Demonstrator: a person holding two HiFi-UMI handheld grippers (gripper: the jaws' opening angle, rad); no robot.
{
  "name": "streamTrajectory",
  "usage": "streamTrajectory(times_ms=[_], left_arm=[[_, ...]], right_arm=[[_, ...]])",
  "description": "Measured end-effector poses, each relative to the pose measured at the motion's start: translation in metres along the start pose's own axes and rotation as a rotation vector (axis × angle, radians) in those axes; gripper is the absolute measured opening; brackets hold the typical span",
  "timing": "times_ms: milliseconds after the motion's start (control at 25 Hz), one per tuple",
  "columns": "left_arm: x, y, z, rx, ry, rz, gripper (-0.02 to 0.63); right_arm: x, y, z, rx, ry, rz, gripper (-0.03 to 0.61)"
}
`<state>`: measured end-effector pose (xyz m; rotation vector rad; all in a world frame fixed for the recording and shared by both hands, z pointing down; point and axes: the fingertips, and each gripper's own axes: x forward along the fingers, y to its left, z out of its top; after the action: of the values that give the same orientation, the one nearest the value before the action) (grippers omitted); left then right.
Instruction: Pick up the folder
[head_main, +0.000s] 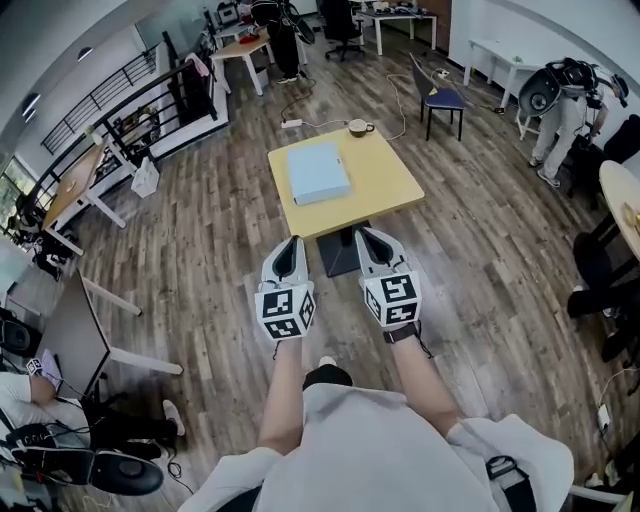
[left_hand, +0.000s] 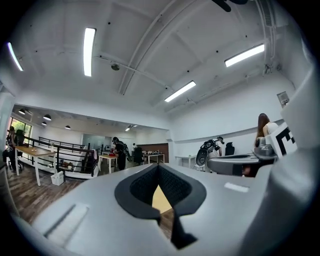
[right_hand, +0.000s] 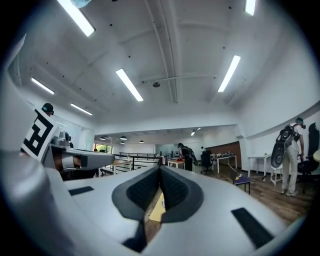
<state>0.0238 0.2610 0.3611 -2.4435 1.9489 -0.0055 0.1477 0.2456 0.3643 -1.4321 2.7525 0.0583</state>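
Note:
A pale blue folder lies flat on the small yellow square table, left of its middle. Both grippers are held level, side by side, short of the table's near edge. My left gripper is shut with nothing between its pads. My right gripper is likewise shut and holds nothing. In the left gripper view the jaws meet at their tips, and a sliver of yellow tabletop shows through the gap behind them. The right gripper view shows its tips together, with the table seen below.
A cup on a saucer stands at the table's far edge. A blue chair is beyond it to the right. A railing runs along the left. People stand at the far desks and at the right, and one sits at the lower left.

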Motion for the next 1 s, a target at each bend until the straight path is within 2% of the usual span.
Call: streamTrajectory(times_ms=[280,480,640,840,1000], left_arm=[[0.053,0.007,0.001,-0.003,-0.005,-0.016,0.009],[0.116,0.016,-0.001,-0.008,-0.028,-0.064,0.009],[0.171,0.049,-0.006,-0.027,-0.039,-0.079,0.009],[0.258,0.087,0.012,-0.027,-0.065,-0.108,0.009],[0.302,0.130,0.019,-0.020,-0.059,-0.100,0.009]], right_arm=[[0.035,-0.027,-0.001,0.014,-0.010,-0.012,0.011],[0.078,-0.061,-0.012,0.010,0.002,-0.058,0.012],[0.138,-0.071,-0.021,-0.001,0.014,-0.046,0.012],[0.227,-0.091,-0.011,-0.019,0.023,-0.037,0.012],[0.291,-0.100,-0.005,-0.004,0.015,-0.043,0.012]])
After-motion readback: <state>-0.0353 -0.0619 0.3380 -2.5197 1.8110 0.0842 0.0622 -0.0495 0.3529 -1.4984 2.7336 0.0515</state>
